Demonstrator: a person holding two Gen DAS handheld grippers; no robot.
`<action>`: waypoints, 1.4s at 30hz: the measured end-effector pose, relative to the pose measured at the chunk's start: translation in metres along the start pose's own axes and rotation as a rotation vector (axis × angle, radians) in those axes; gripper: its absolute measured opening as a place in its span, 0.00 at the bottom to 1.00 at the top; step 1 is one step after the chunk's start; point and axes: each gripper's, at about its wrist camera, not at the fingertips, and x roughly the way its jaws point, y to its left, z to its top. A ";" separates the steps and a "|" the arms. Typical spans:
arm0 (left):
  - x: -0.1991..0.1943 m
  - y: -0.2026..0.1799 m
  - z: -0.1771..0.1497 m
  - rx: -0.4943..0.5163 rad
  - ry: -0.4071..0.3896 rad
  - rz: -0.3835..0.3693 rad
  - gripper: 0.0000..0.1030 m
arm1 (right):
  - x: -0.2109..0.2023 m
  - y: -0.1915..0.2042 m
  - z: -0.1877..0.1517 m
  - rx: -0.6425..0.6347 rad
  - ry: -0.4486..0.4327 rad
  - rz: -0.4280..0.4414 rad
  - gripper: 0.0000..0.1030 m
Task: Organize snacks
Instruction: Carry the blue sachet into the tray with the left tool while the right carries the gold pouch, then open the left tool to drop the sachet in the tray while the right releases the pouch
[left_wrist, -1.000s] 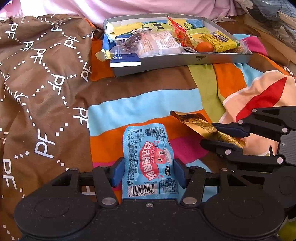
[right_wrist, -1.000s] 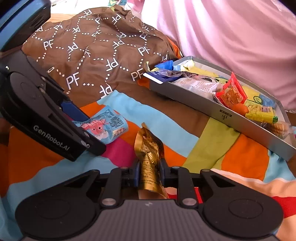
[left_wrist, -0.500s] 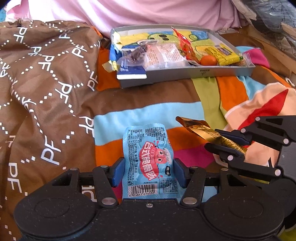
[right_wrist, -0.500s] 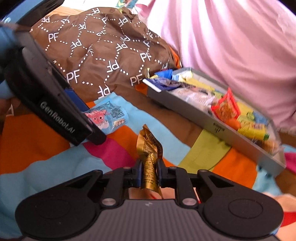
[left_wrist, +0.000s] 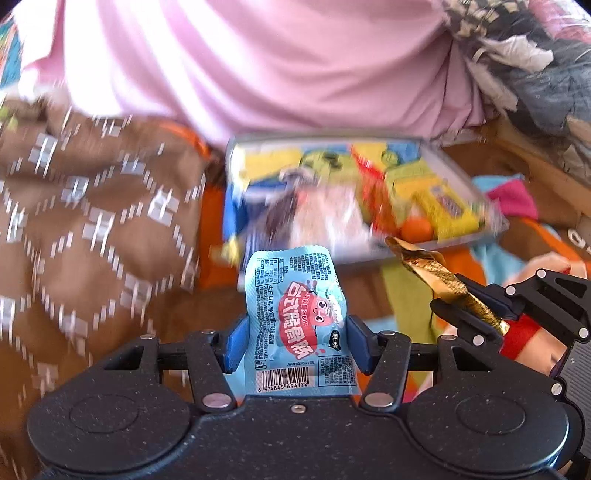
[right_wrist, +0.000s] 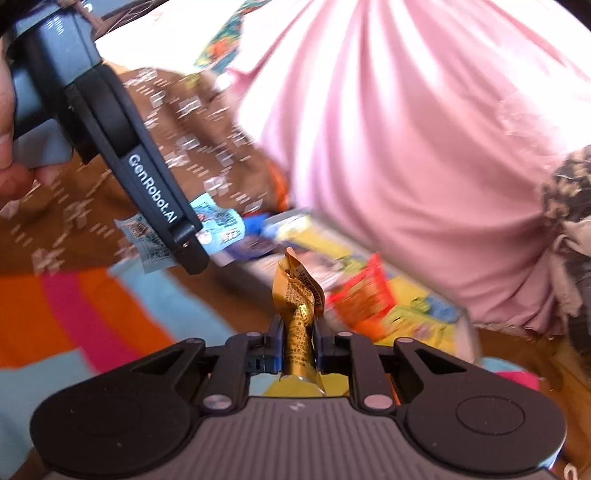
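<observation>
Two snack packets gripped in the tongs above the bed, in front of the snack tray.

The light-blue snack packet (left_wrist: 295, 325), printed with a red cartoon figure and a barcode, stands upright between the blue pads (left_wrist: 236, 341) of the left tongs (left_wrist: 295, 341), which are clenched on its sides. The gold snack wrapper (right_wrist: 299, 317), twisted and crumpled, is pinched in the right tongs (right_wrist: 298, 345), closed tightly on it; in the left wrist view the same wrapper juts out at an angle just beside the blue packet. Beyond both lies the grey tray (left_wrist: 495, 218), blurred, filled with yellow, red, white and blue packets and an orange round item (left_wrist: 416, 229). The tray rests on a striped bedcover (right_wrist: 74, 310), with a brown patterned cloth (left_wrist: 92, 221) to the left and pink fabric (right_wrist: 406, 129) behind. A hand (right_wrist: 9, 147) holds the left tool's handle.
</observation>
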 end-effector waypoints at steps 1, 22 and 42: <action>0.002 -0.002 0.009 0.008 -0.010 -0.001 0.56 | 0.003 -0.008 0.004 0.027 -0.002 -0.004 0.18; 0.099 -0.067 0.140 -0.070 0.068 0.068 0.56 | 0.057 -0.149 -0.012 0.311 0.049 -0.243 0.18; 0.140 -0.092 0.124 -0.133 0.079 0.000 0.57 | 0.071 -0.175 -0.031 0.459 0.133 -0.235 0.20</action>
